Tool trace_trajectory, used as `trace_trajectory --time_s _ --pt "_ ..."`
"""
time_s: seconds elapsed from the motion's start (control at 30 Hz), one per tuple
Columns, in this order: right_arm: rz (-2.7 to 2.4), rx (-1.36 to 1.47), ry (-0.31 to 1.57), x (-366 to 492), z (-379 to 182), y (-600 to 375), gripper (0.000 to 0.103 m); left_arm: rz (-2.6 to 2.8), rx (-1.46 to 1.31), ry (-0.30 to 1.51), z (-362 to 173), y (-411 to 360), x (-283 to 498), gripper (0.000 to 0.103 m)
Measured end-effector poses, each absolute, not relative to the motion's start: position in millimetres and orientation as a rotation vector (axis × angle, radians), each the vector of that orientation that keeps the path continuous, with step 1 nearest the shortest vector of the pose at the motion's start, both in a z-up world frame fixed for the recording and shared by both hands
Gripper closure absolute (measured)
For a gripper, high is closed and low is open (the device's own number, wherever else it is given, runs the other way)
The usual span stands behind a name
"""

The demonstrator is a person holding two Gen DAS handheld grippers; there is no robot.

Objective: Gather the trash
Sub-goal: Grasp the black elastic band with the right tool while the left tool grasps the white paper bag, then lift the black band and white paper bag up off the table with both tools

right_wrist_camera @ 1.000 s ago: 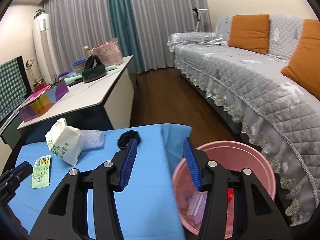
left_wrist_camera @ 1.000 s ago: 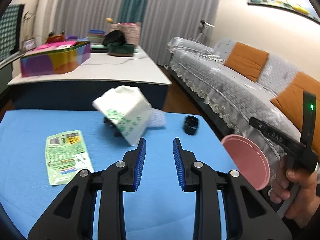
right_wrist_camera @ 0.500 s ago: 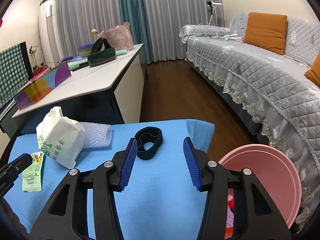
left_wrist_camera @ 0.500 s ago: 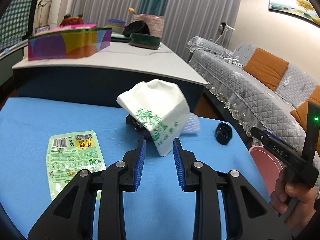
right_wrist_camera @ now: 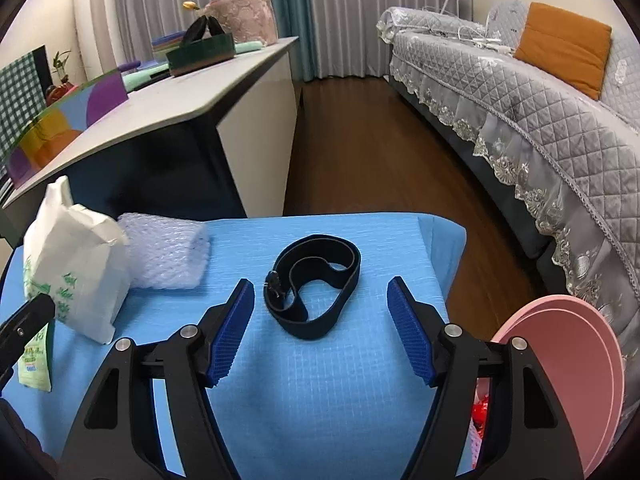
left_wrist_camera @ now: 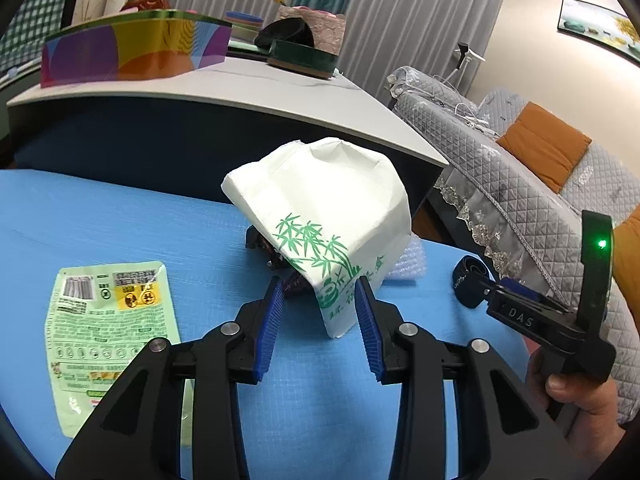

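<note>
A white paper bag with green bamboo print (left_wrist_camera: 320,208) stands on the blue table (left_wrist_camera: 120,220); its lower corner lies between the tips of my open left gripper (left_wrist_camera: 319,292). A green flat wrapper (left_wrist_camera: 108,328) lies to the left. A dark wrapper (left_wrist_camera: 276,256) sits partly hidden under the bag. My right gripper (right_wrist_camera: 320,296) is open, its tips either side of a black band (right_wrist_camera: 316,288). Bubble wrap (right_wrist_camera: 164,252) lies beside the bag (right_wrist_camera: 76,264). The pink bin (right_wrist_camera: 568,376) stands at the right, off the table edge.
A grey-topped counter (left_wrist_camera: 240,84) with a colourful box (left_wrist_camera: 132,50) and a green bowl (left_wrist_camera: 302,58) stands behind the table. A grey sofa (right_wrist_camera: 520,92) with orange cushions runs along the right. Wooden floor (right_wrist_camera: 360,140) lies between.
Both grippers have moved forward over the table. The left now brackets the bag's lower corner; the right has swung from over the bin to around the black band.
</note>
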State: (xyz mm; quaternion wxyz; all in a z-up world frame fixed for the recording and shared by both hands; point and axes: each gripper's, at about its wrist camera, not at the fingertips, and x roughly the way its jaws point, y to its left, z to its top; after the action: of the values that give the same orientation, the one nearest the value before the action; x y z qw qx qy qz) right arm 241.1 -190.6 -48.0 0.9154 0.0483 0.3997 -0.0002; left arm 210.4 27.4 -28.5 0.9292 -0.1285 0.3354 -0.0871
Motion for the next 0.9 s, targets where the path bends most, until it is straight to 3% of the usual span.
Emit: trace_trajectory --time_s 0.1,0.27,0.33,0.43,0.9 --pt "-0.002 0.102 0.832 243 -49 -190 0.038 -0.187 -0.267 0.682 -28 25 213 0.07" --pt "0.011 0.108 0.84 243 -50 -191 0.066 -0.203 -0.266 0.673 -24 24 211 0.09" --pt "0.027 0.105 0.841 241 -50 -190 0.083 -0.199 -0.247 0.662 -20 23 207 0.095" --pt "0.044 0.096 0.831 234 -46 -188 0.09 -0.196 -0.214 0.647 -14 21 200 0.099" --pt "0.132 0.078 0.712 157 17 -186 0.092 -0.188 -0.121 0.583 29 17 144 0.099"
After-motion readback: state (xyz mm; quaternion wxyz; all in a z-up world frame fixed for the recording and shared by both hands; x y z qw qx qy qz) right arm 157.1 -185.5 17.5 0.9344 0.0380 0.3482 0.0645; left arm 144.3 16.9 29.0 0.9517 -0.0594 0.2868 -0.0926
